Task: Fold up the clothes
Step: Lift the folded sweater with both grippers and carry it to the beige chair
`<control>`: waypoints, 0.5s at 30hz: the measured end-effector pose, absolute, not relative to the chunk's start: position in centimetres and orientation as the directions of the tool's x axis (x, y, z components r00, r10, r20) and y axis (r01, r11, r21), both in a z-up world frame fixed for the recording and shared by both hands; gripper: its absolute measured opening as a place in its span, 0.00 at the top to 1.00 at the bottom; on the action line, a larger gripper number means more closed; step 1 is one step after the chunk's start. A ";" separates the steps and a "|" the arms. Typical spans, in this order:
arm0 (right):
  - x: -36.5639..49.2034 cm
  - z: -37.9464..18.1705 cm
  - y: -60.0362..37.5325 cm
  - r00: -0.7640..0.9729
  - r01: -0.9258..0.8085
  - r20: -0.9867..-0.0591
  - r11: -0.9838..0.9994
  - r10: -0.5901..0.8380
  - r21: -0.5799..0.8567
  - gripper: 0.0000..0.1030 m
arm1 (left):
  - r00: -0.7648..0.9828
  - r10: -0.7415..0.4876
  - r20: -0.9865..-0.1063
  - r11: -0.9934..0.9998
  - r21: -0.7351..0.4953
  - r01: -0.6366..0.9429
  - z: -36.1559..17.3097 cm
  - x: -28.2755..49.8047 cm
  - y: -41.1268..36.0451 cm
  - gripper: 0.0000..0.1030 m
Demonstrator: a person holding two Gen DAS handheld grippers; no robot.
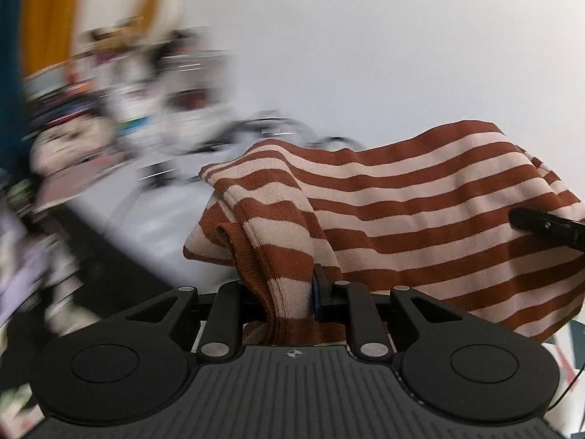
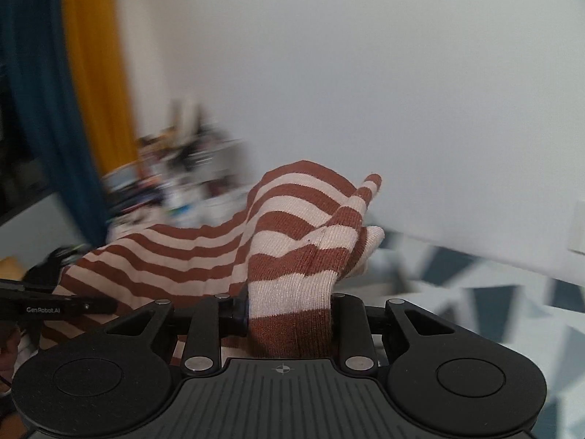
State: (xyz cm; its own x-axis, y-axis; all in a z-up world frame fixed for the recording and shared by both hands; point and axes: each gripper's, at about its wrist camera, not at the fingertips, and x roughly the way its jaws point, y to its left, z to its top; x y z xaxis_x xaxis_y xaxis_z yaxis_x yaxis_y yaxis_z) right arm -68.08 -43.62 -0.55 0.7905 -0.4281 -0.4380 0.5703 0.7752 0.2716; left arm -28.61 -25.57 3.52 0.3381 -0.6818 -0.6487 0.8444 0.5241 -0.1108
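A knit garment with rust-brown and cream stripes [image 1: 420, 197] hangs stretched in the air between both grippers. My left gripper [image 1: 292, 292] is shut on a bunched edge of it, with fabric folding over the fingers. The same striped garment [image 2: 292, 248] fills the middle of the right wrist view. There my right gripper [image 2: 290, 314] is shut on another bunched edge. The right gripper's black body [image 1: 548, 228] shows at the right edge of the left wrist view. The left gripper's body [image 2: 44, 303] shows at the left of the right wrist view. The fingertips are hidden by cloth.
A plain white wall [image 2: 365, 73] stands behind. A cluttered shelf area [image 1: 128, 102] appears blurred at the left. Blue and yellow curtains [image 2: 73, 91] hang at the far left. A surface with a blue and white triangle pattern [image 2: 493, 292] lies below at the right.
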 end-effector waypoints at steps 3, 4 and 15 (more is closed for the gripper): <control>-63.2 -0.2 -39.2 0.842 0.460 -0.443 0.840 -0.309 0.289 0.77 | 0.433 -0.614 -0.660 0.639 -0.094 0.763 3.6 -26.9 -18.0 0.82; -61.6 -0.2 -37.5 0.853 0.423 -0.447 0.858 -0.268 0.293 0.77 | 0.461 -0.587 -0.665 0.676 -0.091 0.731 3.6 -26.5 -15.5 0.82; -45.1 -0.4 -18.7 0.846 -0.005 -0.503 0.945 0.178 0.327 0.77 | 0.663 -0.306 -0.683 0.937 -0.094 0.336 3.9 -25.2 7.5 0.82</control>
State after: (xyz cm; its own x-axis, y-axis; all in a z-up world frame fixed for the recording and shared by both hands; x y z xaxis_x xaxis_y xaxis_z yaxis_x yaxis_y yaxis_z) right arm -45.14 -18.75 -0.40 0.8456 0.1782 -0.5032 -0.0048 0.9451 0.3267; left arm -25.18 7.45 3.92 0.6635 -0.3063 -0.6826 0.3362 0.9371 -0.0936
